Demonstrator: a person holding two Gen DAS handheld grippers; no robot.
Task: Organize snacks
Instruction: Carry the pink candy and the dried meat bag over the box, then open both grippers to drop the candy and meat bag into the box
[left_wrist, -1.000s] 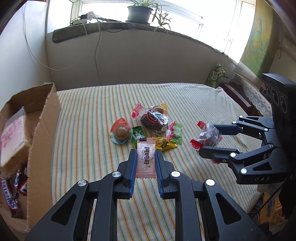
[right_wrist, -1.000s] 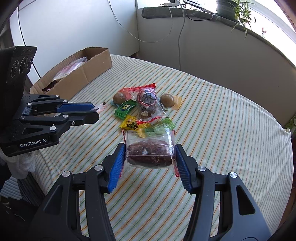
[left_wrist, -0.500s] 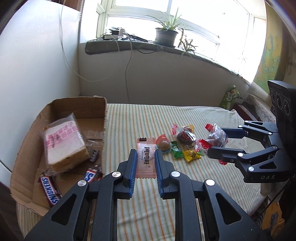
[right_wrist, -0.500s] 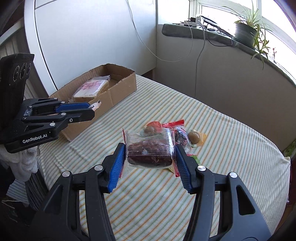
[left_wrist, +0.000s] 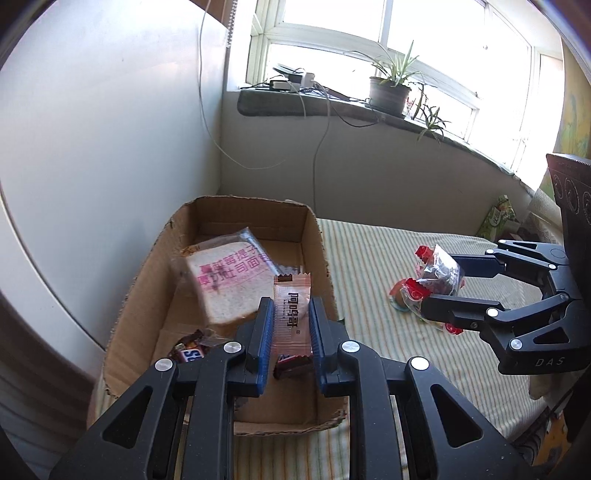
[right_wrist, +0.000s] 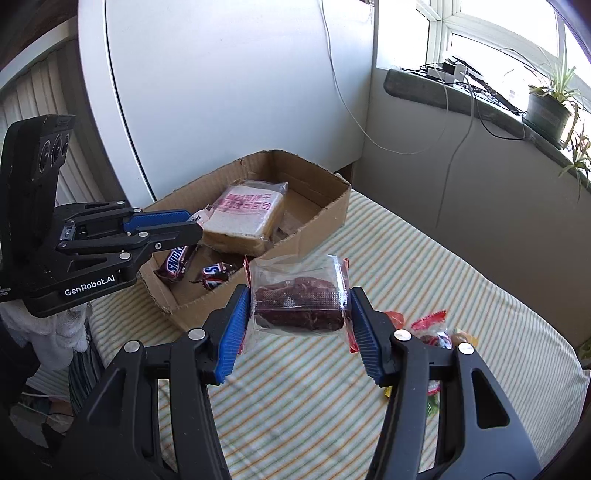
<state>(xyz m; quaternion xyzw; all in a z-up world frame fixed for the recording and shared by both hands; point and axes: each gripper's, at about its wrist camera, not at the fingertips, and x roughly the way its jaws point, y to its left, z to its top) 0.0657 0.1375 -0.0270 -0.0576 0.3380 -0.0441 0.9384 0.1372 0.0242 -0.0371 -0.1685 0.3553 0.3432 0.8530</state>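
Since one second ago both grippers have travelled from the snack pile toward the cardboard box (left_wrist: 317, 236), and now I have my left gripper (left_wrist: 291, 332) hanging above the open box, where before it was low over the striped tablecloth (right_wrist: 424, 266). Its jaws are almost closed and pinch a pink wafer packet (left_wrist: 292, 312) upright between the blue pads. Below it, inside the box, I see a wrapped toast slice (left_wrist: 229, 280) leaning on the left wall and two Snickers bars (right_wrist: 175, 264) on the bottom. My right gripper (right_wrist: 299, 325) is about half open and holds a clear pack with a dark brown cake (right_wrist: 298, 304) across its width, in the air over the cloth, just beside the box's near corner. The other snacks (right_wrist: 432, 328) stay in a small heap on the cloth, behind the right finger. On the windowsill stands a potted plant (left_wrist: 389, 92).
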